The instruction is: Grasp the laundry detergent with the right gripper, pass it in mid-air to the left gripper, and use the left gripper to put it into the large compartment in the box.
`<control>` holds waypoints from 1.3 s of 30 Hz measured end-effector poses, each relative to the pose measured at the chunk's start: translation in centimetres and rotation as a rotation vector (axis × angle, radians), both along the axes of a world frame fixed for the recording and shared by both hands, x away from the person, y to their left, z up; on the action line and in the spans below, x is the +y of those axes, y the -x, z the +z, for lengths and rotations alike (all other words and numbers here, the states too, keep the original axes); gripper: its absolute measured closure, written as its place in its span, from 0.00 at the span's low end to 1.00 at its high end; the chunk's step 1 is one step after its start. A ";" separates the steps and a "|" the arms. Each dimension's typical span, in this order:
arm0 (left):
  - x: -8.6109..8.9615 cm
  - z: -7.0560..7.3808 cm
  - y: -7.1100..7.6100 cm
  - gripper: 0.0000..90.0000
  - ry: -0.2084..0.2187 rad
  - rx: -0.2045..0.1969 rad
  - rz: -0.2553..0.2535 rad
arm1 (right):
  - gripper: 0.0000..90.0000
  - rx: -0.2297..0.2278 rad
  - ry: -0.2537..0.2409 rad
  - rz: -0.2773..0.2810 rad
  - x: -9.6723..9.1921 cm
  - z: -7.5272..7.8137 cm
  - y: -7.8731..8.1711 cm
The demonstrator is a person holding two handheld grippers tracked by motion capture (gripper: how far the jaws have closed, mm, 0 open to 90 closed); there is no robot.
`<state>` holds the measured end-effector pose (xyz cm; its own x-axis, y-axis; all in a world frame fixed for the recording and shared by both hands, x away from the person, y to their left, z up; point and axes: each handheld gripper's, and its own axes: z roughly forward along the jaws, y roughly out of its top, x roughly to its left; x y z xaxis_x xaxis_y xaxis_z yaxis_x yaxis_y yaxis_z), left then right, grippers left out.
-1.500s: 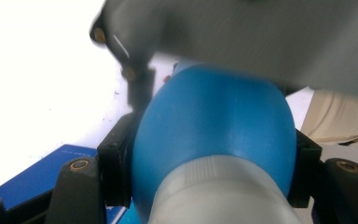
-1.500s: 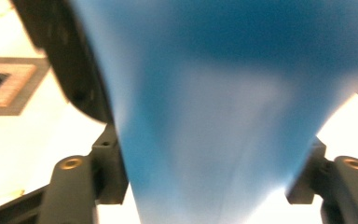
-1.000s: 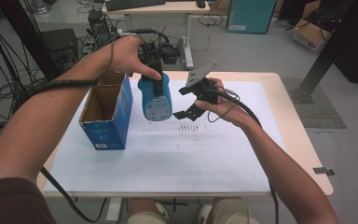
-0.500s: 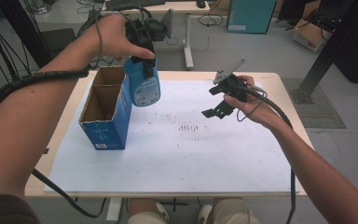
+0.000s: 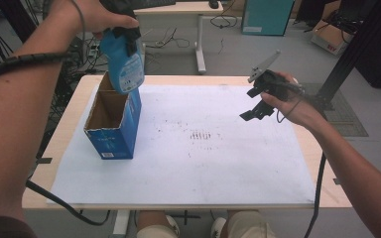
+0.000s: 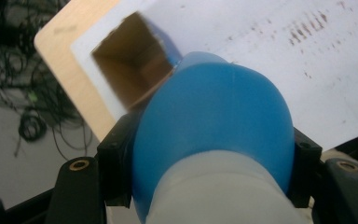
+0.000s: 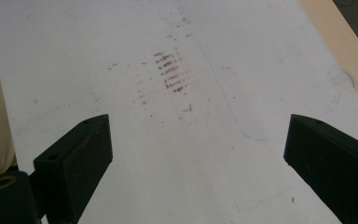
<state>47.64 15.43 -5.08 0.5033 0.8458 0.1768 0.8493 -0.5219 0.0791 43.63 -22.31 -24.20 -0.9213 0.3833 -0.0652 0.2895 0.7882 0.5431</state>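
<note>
**Blue bottle held above the open cardboard box**

The blue bottle (image 5: 125, 62) hangs in the air over the far end of the open blue cardboard box (image 5: 113, 121), its base just above the box's rim. The left gripper (image 5: 124, 27) clamps it near the pale neck, a black jaw pressed against each side (seen close in the left gripper view, where the box's brown interior lies beyond). The box stands at the left of a white sheet (image 5: 218, 163) on the wooden table (image 5: 322, 163). The right gripper (image 5: 258, 106) hovers well apart over the sheet's right side, jaws wide with nothing between them, having just narrowed slightly.
</note>
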 end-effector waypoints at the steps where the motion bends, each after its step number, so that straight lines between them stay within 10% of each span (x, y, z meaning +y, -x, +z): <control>1: 0.6 0.2 -0.1 0.40 0.004 -0.018 0.017 | 0.09 0.003 0.001 -0.013 -0.2 0.1 0.0; 21: 7.2 3.2 0.4 0.40 0.095 -0.062 0.465 | 0.09 0.011 0.082 -0.011 -2.5 1.3 -0.9; 39: 8.2 2.2 0.7 0.40 0.153 -0.064 0.566 | 0.09 -0.009 0.146 0.004 -2.7 3.2 -0.8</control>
